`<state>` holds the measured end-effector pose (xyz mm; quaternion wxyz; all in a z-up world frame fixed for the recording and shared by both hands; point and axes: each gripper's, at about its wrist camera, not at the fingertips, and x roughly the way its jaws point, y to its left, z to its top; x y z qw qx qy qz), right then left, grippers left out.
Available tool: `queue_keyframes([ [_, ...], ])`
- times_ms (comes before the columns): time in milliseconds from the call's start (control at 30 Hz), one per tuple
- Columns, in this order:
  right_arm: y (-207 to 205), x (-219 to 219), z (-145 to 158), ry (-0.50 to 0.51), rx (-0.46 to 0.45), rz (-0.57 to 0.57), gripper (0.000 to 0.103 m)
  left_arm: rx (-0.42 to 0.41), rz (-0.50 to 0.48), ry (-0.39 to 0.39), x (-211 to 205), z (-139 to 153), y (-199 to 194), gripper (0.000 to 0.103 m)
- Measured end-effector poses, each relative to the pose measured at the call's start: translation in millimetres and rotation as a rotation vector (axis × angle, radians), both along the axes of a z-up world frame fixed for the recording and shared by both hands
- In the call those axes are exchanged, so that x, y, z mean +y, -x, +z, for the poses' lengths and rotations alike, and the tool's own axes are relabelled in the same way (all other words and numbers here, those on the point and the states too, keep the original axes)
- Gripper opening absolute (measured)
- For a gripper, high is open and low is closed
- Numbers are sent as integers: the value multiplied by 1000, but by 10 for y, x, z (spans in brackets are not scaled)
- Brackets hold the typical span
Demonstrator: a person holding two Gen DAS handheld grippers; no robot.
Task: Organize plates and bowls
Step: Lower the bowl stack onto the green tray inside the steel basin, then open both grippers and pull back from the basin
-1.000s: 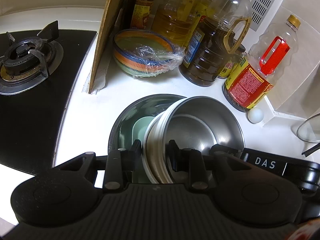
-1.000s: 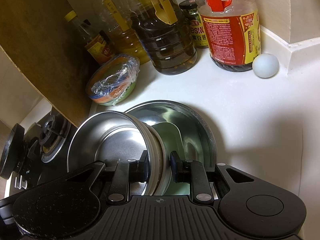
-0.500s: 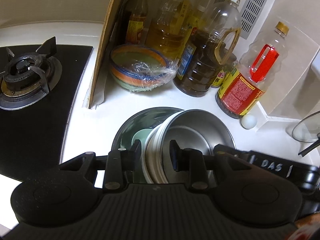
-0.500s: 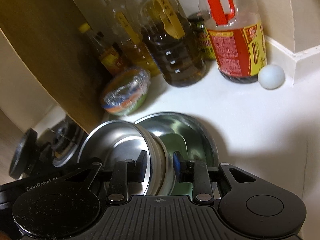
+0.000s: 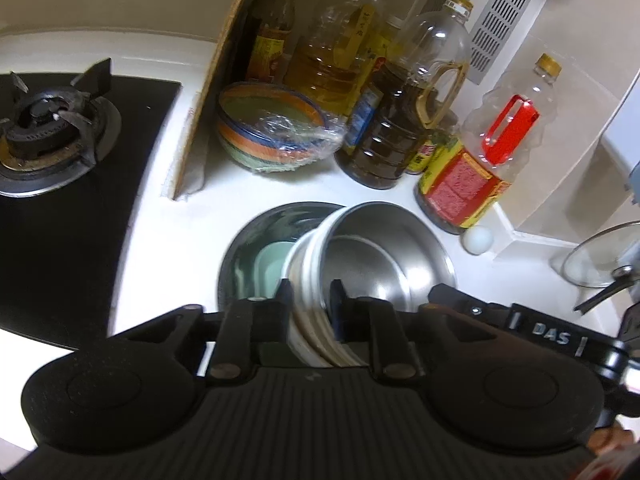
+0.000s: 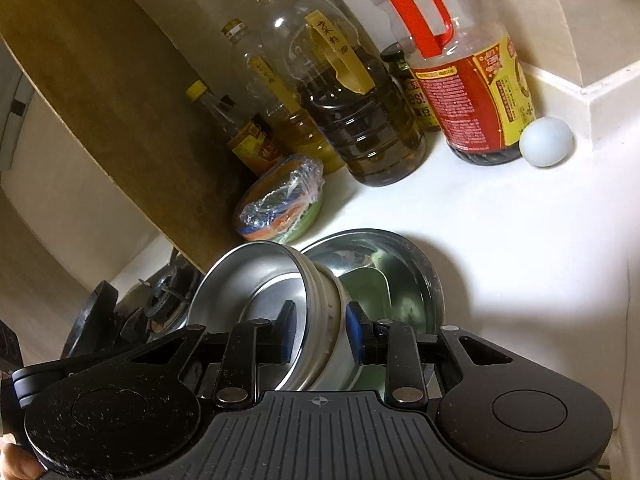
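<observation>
**Two grippers lifting a stack of bowls off the big steel bowl**

Nearest the lens, the left gripper is clamping the rim of the stack of bowls, one finger outside the white ribbed wall and one inside the steel bowl on top. The right gripper is pinching the opposite rim the same way, blue pads pressing both faces of the wall. Gripping from two sides is probably steadying the stack, which is riding tilted, and sharing its weight.

Just beyond and below, the big steel bowl is sitting on the white counter with a pale green dish lying inside it. The stack is hanging over its right half; whether it is touching cannot be told.

Farther back, a striped bowl under cling film is standing against the wooden board, with oil bottles and a red-handled bottle behind, an egg beside that bottle, and the gas burner off to the left.

Compared with a second ago, both cameras are sitting higher and farther back: more counter is showing around the big bowl, and the stack is rising with the grippers, so the lift looks to be under way.
</observation>
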<state>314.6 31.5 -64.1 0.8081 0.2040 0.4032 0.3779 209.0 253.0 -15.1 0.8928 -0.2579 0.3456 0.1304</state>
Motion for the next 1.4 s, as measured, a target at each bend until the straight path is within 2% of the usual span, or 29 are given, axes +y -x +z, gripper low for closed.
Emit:
queue_keyframes([
  [233, -45, 33, 49, 24, 51, -20, 14, 18, -7, 9, 17, 15, -33, 14],
  [667, -231, 131, 199, 109, 244, -60, 14, 75, -33, 74, 142, 62, -148, 14],
  [933, -365, 156, 210, 125, 345, -74, 14, 113, -61, 79, 170, 91, -236, 14],
  [1267, -324, 204, 224, 142, 334, -102, 15, 114, -99, 63, 172, 84, -242, 15],
  [1400, -273, 214, 237, 149, 299, -103, 15, 106, -111, 67, 186, 82, -232, 15],
])
